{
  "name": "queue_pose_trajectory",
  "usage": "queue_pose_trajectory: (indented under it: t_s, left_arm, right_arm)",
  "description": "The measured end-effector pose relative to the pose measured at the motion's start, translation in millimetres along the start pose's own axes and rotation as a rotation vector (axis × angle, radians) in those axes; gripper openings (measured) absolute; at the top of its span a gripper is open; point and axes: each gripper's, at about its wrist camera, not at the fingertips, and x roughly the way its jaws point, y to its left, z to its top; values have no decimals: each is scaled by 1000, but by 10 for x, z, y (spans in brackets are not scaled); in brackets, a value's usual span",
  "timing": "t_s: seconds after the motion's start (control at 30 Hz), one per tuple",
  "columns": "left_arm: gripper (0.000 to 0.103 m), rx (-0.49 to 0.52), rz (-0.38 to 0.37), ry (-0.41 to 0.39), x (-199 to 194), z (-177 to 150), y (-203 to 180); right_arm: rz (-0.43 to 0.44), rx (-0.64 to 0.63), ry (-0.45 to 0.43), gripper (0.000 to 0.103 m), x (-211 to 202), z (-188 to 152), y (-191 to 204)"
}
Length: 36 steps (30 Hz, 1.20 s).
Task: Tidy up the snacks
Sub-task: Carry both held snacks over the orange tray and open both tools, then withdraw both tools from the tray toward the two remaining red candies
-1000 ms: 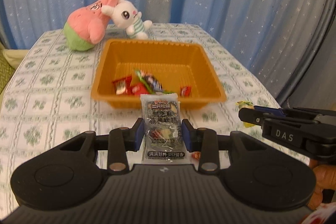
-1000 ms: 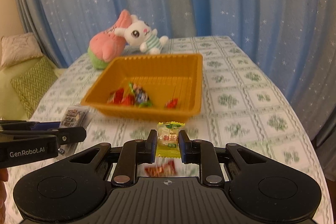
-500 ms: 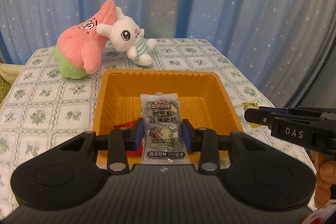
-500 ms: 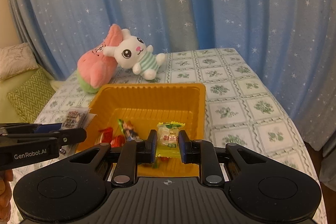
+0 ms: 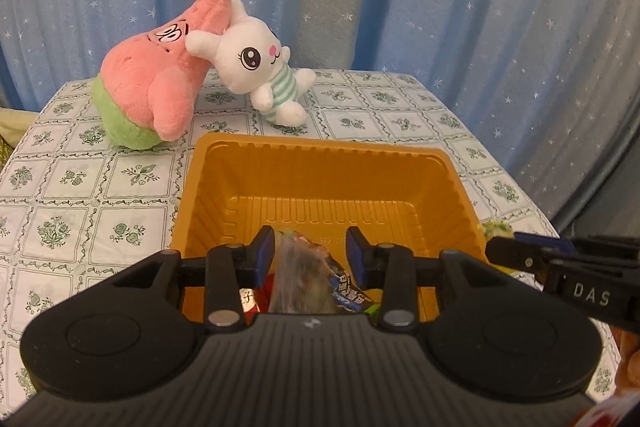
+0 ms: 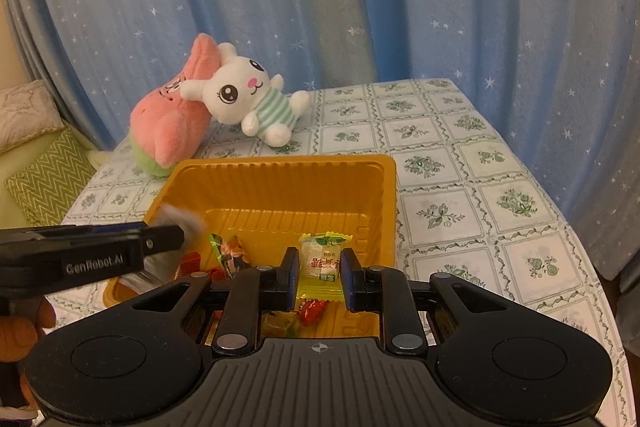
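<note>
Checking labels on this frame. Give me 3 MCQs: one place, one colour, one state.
1. Where does the white bunny plush lie?
A. inside the tray
B. on the table beyond the tray, against the pink star plush
C. on the cushion off the table

2. What colour is the tray?
A. orange
B. blue
C. white

3. What is the right gripper doing?
A. open and empty
B. shut on a plush toy
C. shut on the yellow candy packet

Answers:
1 B: the bunny rests on the tablecloth behind the tray's far rim, leaning on the pink plush.
2 A: the tray's walls and floor are orange in both views.
3 C: both pads press the sides of the yellow packet, held over the tray.
</note>
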Motion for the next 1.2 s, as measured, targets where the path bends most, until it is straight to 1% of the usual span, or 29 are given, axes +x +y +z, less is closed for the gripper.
queue_pose_trajectory:
  t_s: [0.23,0.4,0.53,0.57,0.6,0.63,0.67,0.77,0.9,1.07,1.2]
  left_arm:
    - [35,4,12,0,-78,-49,66]
    - [35,5,10,0,-165,-109,87]
    - [35,9,19,4,-244,-174,85]
    - [36,14,23,7,-265,-198,81]
    - [36,18,29,11,-288,-225,76]
    - [40,21,33,12,-311,-252,73]
    - [43,21,35,12,-343,-287,73]
    - [44,7,44,22,-440,-399,75]
    - [48,-11,56,27,-627,-582,43]
    - [50,-42,60,30,-920,-786,-20]
    - [52,-93,57,25,-1205,-942,-29]
  right_arm:
    - [5,7,8,22,45,-10,-6]
    - [20,-5,-4,22,59,31,44]
    - [64,16,-20,24,87,83,43]
    - [72,26,-17,36,90,98,35]
    - [72,39,-21,56,80,107,20]
    - [67,53,-32,62,56,106,0]
    - [63,62,-46,63,21,100,-20]
    - [52,65,-42,63,-74,70,-58]
    - [25,75,-31,64,-270,-74,-129]
    - [-5,99,-2,63,-588,-379,-180]
    - [-40,105,15,63,-859,-625,-147]
